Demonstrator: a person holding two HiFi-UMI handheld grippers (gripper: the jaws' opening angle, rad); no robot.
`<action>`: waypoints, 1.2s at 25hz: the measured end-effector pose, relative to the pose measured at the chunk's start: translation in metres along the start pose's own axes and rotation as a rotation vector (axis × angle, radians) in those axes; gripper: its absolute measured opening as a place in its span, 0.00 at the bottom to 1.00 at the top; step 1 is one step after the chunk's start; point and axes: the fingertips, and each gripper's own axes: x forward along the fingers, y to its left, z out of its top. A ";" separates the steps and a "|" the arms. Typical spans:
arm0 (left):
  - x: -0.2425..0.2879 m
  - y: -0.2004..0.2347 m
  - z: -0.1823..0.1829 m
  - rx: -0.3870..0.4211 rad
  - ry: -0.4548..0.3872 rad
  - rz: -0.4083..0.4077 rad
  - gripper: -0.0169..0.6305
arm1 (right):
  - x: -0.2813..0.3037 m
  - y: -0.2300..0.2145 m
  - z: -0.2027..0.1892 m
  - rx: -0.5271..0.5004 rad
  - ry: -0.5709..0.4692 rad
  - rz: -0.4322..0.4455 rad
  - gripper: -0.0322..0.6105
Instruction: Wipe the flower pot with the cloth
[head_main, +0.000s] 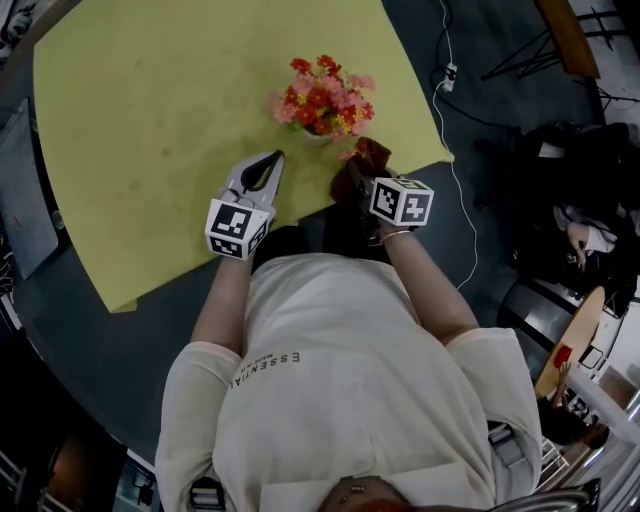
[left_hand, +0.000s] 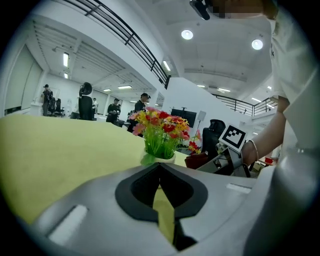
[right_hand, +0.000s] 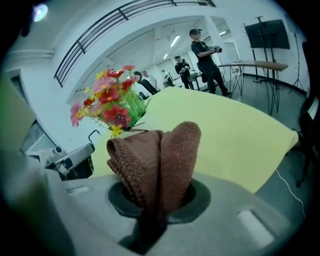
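Note:
A small white flower pot (head_main: 318, 136) with red, pink and yellow flowers (head_main: 322, 96) stands on the yellow-green tabletop (head_main: 150, 110), near its front edge. My left gripper (head_main: 276, 158) lies just left of the pot, jaws shut and empty, tips pointing toward it. In the left gripper view the pot (left_hand: 163, 159) stands close ahead of the shut left gripper (left_hand: 160, 166). My right gripper (head_main: 358, 180) sits just right of the pot, shut on a folded brown cloth (head_main: 366, 160). The cloth (right_hand: 159, 157) bulges up out of the right gripper (right_hand: 154, 199), with the flowers (right_hand: 109, 102) behind it.
The table's front edge (head_main: 300, 212) runs just below both grippers. A white cable and power strip (head_main: 450, 73) lie on the dark floor to the right. Bags and chairs (head_main: 570, 215) crowd the far right. A grey flat object (head_main: 22, 200) sits off the table's left. People stand far back (right_hand: 202, 52).

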 end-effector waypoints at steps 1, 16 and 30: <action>0.007 -0.005 -0.002 0.013 0.009 -0.018 0.05 | -0.003 -0.007 0.003 -0.008 0.004 0.000 0.13; 0.092 0.001 -0.010 0.226 0.091 -0.105 0.91 | 0.008 -0.049 0.078 -0.281 0.043 0.079 0.13; 0.134 -0.005 -0.041 0.287 0.293 -0.113 0.89 | 0.022 -0.063 0.098 -0.341 0.082 0.117 0.12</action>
